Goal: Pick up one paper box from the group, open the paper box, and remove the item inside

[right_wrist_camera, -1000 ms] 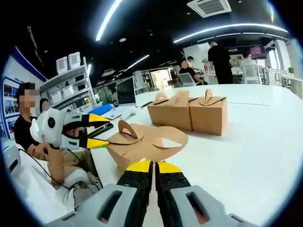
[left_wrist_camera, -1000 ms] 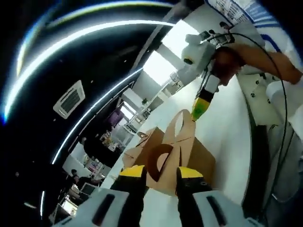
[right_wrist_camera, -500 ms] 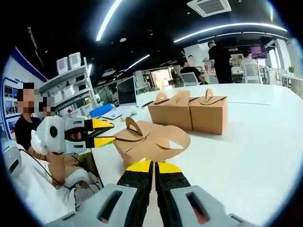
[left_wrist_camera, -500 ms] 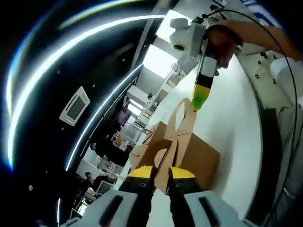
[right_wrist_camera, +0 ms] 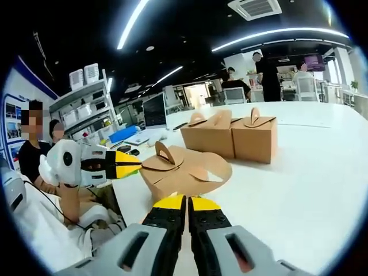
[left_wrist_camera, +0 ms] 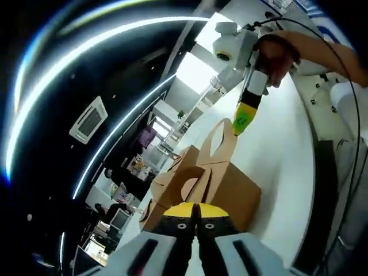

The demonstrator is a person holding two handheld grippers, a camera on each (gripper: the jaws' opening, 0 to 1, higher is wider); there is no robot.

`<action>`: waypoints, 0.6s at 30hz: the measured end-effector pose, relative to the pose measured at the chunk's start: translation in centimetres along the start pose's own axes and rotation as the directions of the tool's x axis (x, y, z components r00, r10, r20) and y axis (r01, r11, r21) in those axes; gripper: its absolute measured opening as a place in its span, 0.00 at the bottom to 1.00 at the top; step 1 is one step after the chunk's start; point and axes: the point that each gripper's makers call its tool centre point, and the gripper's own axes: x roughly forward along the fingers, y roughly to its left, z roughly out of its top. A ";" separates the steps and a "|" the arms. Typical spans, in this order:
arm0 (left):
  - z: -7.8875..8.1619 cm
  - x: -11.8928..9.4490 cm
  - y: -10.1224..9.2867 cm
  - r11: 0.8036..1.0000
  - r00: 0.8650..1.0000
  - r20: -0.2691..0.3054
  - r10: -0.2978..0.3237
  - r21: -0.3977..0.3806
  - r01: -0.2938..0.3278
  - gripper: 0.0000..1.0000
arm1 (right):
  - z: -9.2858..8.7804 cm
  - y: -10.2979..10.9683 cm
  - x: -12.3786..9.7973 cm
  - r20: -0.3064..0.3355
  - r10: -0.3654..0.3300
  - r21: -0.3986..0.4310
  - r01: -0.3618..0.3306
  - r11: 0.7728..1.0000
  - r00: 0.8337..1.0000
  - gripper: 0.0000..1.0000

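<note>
A brown paper box (right_wrist_camera: 172,175) sits on the white table (right_wrist_camera: 299,172), its top flaps spread apart. My right gripper (right_wrist_camera: 187,201) is shut on the near flap with the curved handle cut-out. From the left, my left gripper (right_wrist_camera: 137,164) is shut on the opposite flap, whose looped handle stands up. In the left gripper view the same box (left_wrist_camera: 233,187) is straight ahead. My left gripper (left_wrist_camera: 195,210) pinches a flap at its near edge there, while my right gripper (left_wrist_camera: 241,122) holds the tall flap's top. The inside of the box is hidden.
Two more brown boxes (right_wrist_camera: 210,135) (right_wrist_camera: 256,138), both shut, stand side by side further back on the table. A laptop (right_wrist_camera: 154,112) and small items lie at the far left edge. People sit at the left, and others stand at the back.
My left gripper's jaws went from open to shut on the box's flap. That flap with its looped handle now stands a little higher. The right gripper stays shut on its flap.
</note>
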 end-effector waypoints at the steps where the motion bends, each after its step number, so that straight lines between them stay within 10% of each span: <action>1: 0.1 0.0 0.0 1.000 1.000 0.003 -0.002 0.000 0.002 0.04 | 0.0 0.0 0.0 0.000 0.000 0.000 0.000 1.000 1.000 0.04; 18: 0.3 -0.4 0.8 0.999 0.999 0.023 0.024 -0.049 -0.023 0.04 | -0.1 -0.1 0.1 -0.004 -0.001 -0.002 0.001 1.000 1.000 0.04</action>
